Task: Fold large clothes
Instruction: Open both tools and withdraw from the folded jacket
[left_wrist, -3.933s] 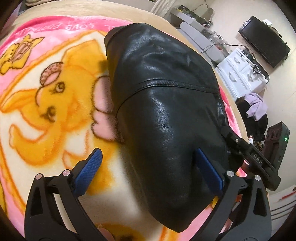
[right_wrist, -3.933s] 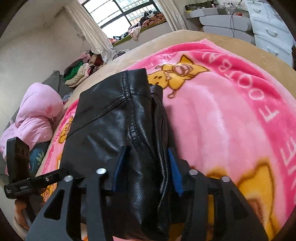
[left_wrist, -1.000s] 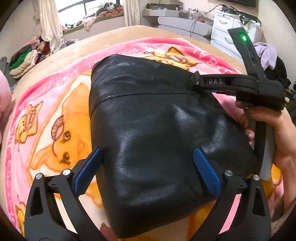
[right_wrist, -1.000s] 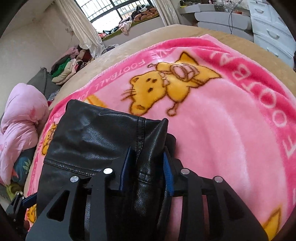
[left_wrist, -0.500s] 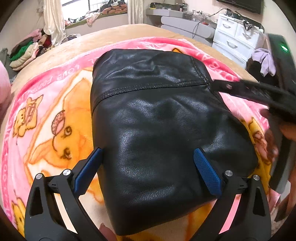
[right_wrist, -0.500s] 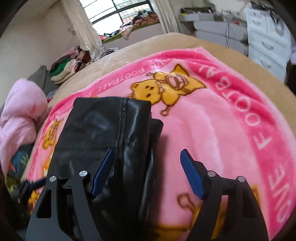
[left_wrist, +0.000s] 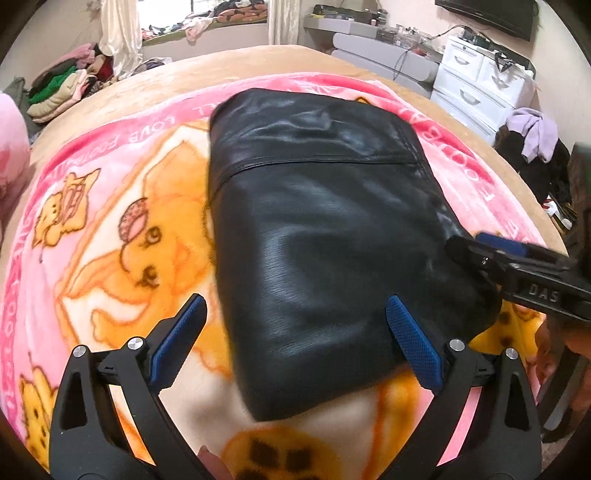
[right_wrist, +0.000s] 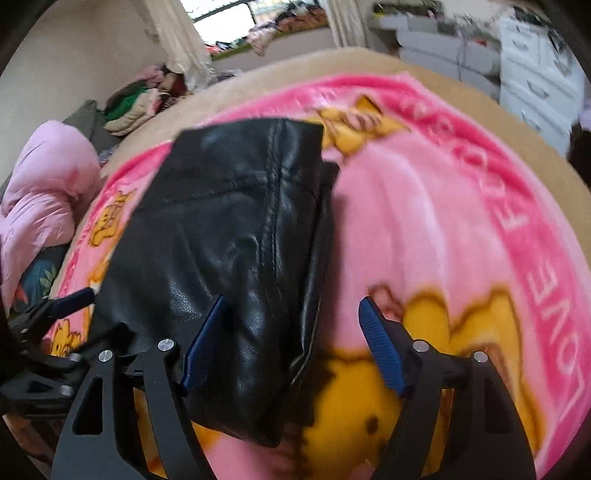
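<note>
**Left wrist view: folded jacket down on the blanket, both sets of jaws free**

Shows the black leather jacket (left_wrist: 325, 236) lying as a compact folded block in the middle of the pink cartoon blanket (left_wrist: 110, 229) on the bed (left_wrist: 258, 59), with a seam across its far part and the layers stacked flat. Looks set there so the fold rests under its own weight; otherwise stiff leather would likely spring up at the edges. Finds the left gripper (left_wrist: 293, 301) hovering above the near edge, jaws spread wide, pads clear of the leather, holding nothing.

From the right wrist view, finds the right gripper (right_wrist: 292, 301) with jaws that have just been opening and now stand wide. Has the jacket's thick layered edge between the pads but not pinched, right pad over bare blanket. Reads as a release after laying the last fold. Probably near finished, with perhaps a press or tidy of the doubled edge left.
</note>
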